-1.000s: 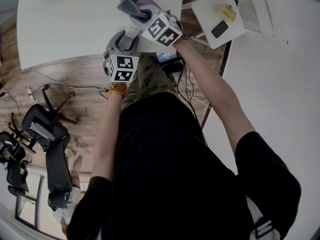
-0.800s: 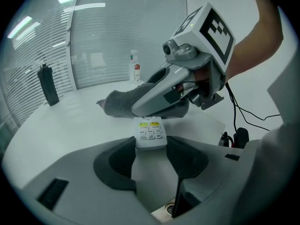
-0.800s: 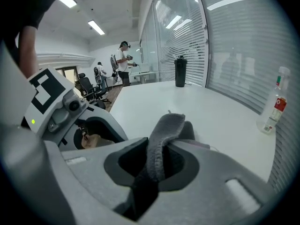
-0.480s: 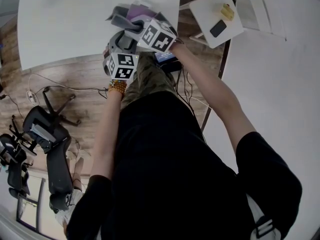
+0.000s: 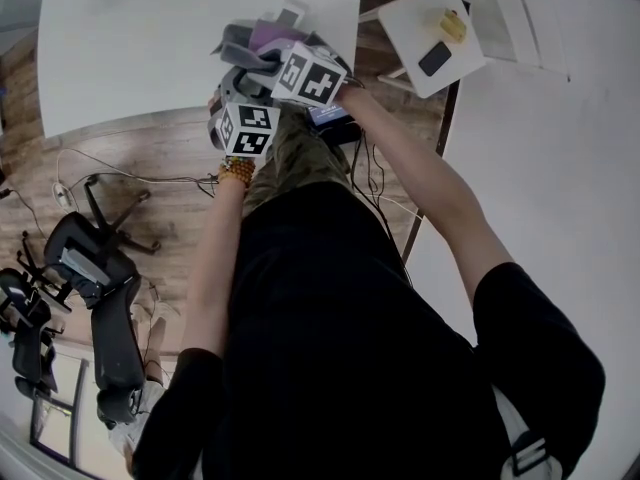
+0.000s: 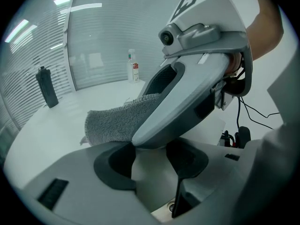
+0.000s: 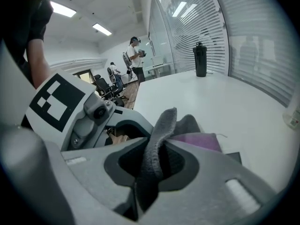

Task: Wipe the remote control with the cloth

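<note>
In the head view both grippers meet over the near edge of the white table [image 5: 150,38]. My left gripper [image 5: 243,86] holds still, shut on the pale remote control [image 6: 146,172], whose body runs between its dark pads. The remote's white tip [image 5: 291,13] pokes out beyond the cloth. My right gripper [image 7: 152,165] is shut on the folded cloth [image 7: 161,135], grey on one side and purple on the other. It lies across the left gripper's jaws with the cloth [image 6: 117,121] draped over the remote. Most of the remote is hidden.
A dark bottle [image 6: 47,87] and a spray bottle [image 6: 133,65] stand far back on the table. A small white side table [image 5: 415,18] at the right carries a black phone [image 5: 437,58] and a yellow object [image 5: 459,25]. Office chairs [image 5: 100,268] and cables lie on the floor at the left.
My right gripper has slid leftward with the cloth across the remote, and the remote's white tip now shows past the cloth. The left gripper has stayed put.
</note>
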A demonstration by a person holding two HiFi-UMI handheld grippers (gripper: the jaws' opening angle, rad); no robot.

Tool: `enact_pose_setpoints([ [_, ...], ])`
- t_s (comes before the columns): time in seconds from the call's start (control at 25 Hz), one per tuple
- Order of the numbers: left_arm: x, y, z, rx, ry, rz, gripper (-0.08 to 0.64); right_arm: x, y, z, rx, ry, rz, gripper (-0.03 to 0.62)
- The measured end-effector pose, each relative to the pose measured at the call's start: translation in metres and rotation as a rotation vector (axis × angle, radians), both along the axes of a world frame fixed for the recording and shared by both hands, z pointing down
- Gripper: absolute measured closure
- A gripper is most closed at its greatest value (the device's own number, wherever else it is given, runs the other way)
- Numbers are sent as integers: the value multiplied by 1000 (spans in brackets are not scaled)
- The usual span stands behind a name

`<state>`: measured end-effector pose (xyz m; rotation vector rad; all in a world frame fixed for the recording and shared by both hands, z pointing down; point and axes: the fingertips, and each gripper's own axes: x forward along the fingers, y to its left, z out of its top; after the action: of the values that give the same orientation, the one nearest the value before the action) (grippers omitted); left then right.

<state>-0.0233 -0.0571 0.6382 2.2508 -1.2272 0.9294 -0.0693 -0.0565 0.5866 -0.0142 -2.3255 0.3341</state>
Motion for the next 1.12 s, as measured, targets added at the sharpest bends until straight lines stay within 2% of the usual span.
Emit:
enact_pose_setpoints([
  [0.16,-1,0,0,10,-5,5,346,1,-2,2,-63,-14,36,531],
  [0.28,-1,0,0,12,-8,5,347,2,3,-4,-174,-43,18,531],
  [0.44,0,-1,-1,-4,1,5,347,0,14,-43,-384,-216,-32,531],
  [0.52,0,-1,-1,-6,3,5,347,3,7,-61,-406,-283,-33,531],
  [0.68,0,-3,-1,-7,4,4,347,17,-36,-76,-276,-279,9,531],
  [0.88,-2,-1,-1,-7,6,7,347,38,-108,-91,-12,-238,118,529],
  [1.04,-3,0,-1,-11,5,8,347,56,-156,-85,218,-117,192,529],
  [1.12,-3,-1,-1,-11,4,7,347,62,-168,-69,284,-31,210,529],
])
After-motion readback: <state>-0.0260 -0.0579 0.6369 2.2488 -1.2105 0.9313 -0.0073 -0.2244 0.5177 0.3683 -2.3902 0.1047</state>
